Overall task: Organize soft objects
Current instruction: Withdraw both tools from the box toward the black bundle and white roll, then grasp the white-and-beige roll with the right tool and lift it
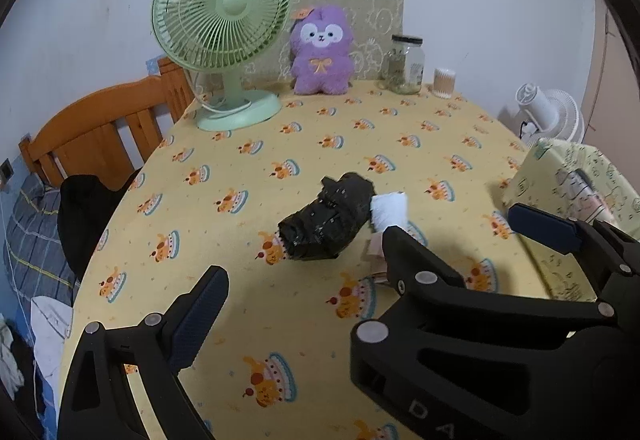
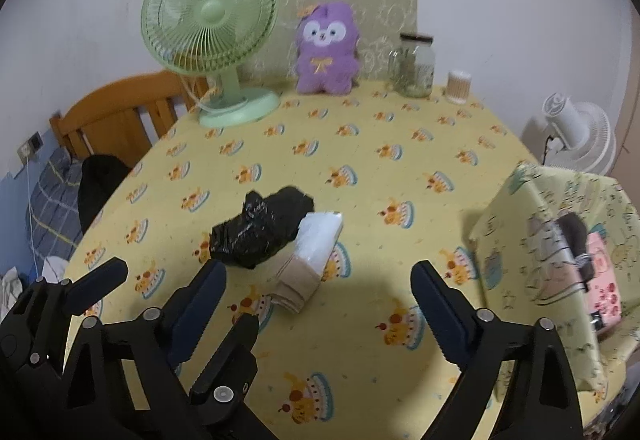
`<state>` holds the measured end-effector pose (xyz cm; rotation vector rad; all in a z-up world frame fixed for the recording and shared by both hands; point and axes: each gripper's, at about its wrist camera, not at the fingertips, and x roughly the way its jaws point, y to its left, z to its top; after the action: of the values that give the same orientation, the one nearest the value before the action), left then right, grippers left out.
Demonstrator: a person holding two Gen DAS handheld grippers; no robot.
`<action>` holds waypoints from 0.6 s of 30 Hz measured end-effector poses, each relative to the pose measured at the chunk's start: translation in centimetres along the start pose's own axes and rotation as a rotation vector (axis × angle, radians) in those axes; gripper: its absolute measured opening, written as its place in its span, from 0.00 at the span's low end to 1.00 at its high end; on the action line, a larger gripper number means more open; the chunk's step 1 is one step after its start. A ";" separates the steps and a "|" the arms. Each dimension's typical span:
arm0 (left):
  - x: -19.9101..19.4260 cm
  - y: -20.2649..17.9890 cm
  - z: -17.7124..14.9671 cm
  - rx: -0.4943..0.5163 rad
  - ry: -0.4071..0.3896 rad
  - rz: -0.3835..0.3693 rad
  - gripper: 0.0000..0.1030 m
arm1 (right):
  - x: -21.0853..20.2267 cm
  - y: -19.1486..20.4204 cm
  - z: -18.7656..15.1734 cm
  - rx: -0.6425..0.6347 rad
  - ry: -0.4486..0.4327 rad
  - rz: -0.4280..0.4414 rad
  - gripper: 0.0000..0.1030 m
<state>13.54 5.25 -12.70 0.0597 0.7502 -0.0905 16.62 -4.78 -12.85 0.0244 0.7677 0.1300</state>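
The table [image 2: 360, 179], draped in a yellow cloth printed with cakes, fills the middle of the room. A patterned fabric bag [image 2: 560, 260] stands at its right edge. At the back, against the wall, stand a green fan [image 1: 222, 3], a purple plush toy [image 1: 320, 51], a glass jar [image 1: 404, 63] and a small tub of cotton swabs [image 1: 444, 81]. At the table's centre lies a black rolled bundle [image 2: 260, 232]; a white folded cloth [image 2: 320, 244] touches its right side, with a beige folded piece [image 2: 296, 288] just in front. The left tongs [image 1: 304, 264] are spread, nothing between them, over the near end of the bundle. The right tongs [image 2: 320, 300] also stand wide and empty, above the beige piece.
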 end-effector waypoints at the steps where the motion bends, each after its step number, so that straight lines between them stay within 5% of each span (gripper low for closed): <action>1: 0.4 0.1 -0.1 0.001 0.008 0.005 0.95 | 0.5 0.1 0.0 -0.003 0.014 0.000 0.90; 16: 4.3 1.0 -0.7 0.005 0.103 0.019 0.90 | 5.3 0.5 -0.3 -0.041 0.113 -0.020 0.74; 18: 4.7 1.2 -0.7 0.002 0.112 0.024 0.90 | 5.8 0.5 -0.2 -0.045 0.118 -0.018 0.65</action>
<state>16.59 6.19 -16.35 0.0767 0.8614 -0.0651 20.52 -3.52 -16.97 -0.0330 0.8820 0.1324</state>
